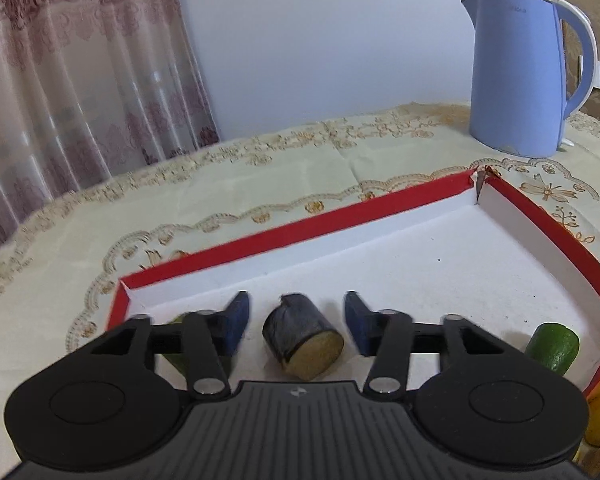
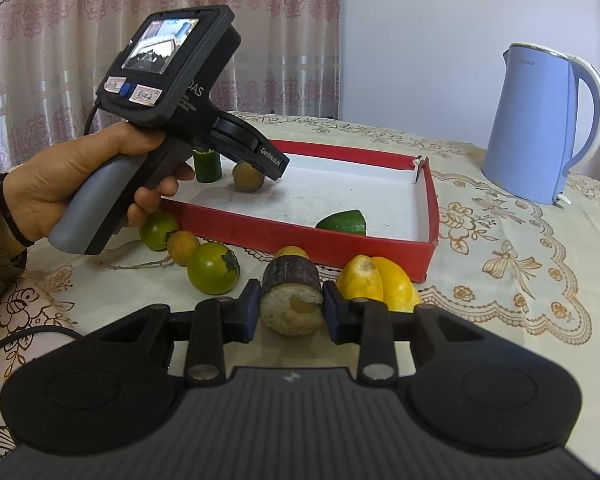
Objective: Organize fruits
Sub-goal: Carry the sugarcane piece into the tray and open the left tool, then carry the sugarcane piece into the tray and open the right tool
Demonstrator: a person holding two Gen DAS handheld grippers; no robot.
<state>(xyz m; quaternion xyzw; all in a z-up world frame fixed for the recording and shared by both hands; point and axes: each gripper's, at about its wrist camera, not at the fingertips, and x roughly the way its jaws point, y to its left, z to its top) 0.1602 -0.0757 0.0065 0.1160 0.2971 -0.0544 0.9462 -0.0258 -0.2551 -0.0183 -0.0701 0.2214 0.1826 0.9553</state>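
— Two grippers, what have you got?
— My right gripper [image 2: 287, 308] squeezes a dark sugarcane chunk [image 2: 292, 298] over the tablecloth. My left gripper [image 1: 296, 322] gapes around another chunk [image 1: 302, 336] lying in the red box [image 1: 260, 240], not touching.

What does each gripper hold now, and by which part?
The right gripper clamps a sugarcane piece by its dark sides. The left gripper holds nothing; another piece lies free between them.
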